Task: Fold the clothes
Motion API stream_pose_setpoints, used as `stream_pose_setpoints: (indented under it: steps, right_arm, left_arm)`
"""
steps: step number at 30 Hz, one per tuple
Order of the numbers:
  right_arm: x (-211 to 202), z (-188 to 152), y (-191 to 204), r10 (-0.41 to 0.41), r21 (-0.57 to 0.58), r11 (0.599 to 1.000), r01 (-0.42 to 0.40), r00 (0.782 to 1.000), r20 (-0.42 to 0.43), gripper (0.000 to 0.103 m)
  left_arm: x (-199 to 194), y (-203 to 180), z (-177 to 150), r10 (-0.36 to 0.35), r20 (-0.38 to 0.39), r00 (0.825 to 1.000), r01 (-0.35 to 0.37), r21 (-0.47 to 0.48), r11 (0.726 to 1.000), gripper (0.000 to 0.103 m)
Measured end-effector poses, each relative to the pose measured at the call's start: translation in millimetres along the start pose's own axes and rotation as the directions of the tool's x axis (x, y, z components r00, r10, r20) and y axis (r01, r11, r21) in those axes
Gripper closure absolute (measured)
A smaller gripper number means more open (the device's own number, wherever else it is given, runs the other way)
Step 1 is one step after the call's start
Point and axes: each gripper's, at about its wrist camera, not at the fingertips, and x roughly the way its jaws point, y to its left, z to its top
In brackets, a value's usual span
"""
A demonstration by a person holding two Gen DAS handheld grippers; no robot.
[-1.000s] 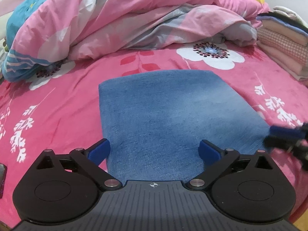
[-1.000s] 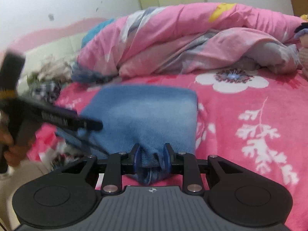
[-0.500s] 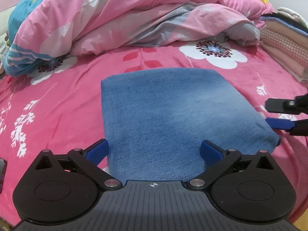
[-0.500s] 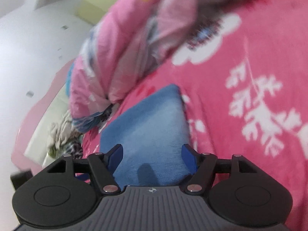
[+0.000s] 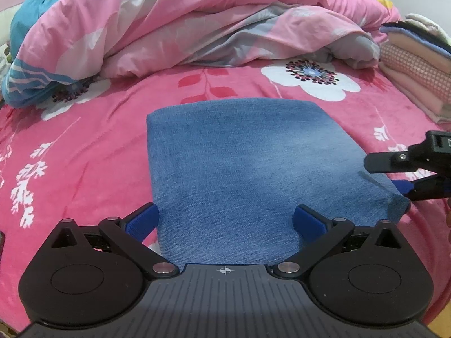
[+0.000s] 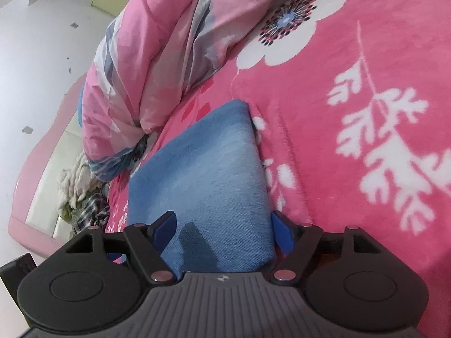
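Since a second ago the right gripper (image 6: 222,225) has let go of the folded blue denim garment (image 5: 248,174): then its fingers were pinched on the near corner, now they stand wide apart and empty, one blue pad on each side of the cloth's near right corner. The view from that gripper has also rolled over, so the bed appears tilted in it. The left gripper (image 5: 225,219) has hardly shifted; its fingers are wide too, holding nothing, straddling the near edge of the garment.

The garment lies flat as a neat rectangle on the pink fleece bedspread with white flowers and leaves (image 5: 84,155), roughly in the middle of the bed. In the left wrist view the right gripper shows at the right edge (image 5: 394,173), its black finger above the garment's right corner and a blue pad beside it; whether that pad touches the cloth is hard to tell.

Behind the garment a crumpled pink, grey and blue quilt (image 5: 197,22) is heaped along the far side of the bed. At the far right stands a stack of folded pink, checked and dark cloths (image 5: 417,64), well apart from the denim.
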Motion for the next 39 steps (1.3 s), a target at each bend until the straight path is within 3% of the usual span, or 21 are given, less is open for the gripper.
stream_pose_setpoints:
  steps: [15, 39]
  right_arm:
    - [29, 19, 12, 0.044, -0.029, 0.999, -0.046, 0.995, -0.084, 0.004]
    - [35, 20, 12, 0.073, -0.04, 0.996, -0.076, 0.994, -0.084, 0.0]
  left_arm:
    - [0, 2, -1, -0.008, -0.001, 1.0, 0.008, -0.006, 1.0, 0.0]
    - [0, 1, -1, -0.005, -0.002, 1.0, 0.005, -0.01, 1.0, 0.0]
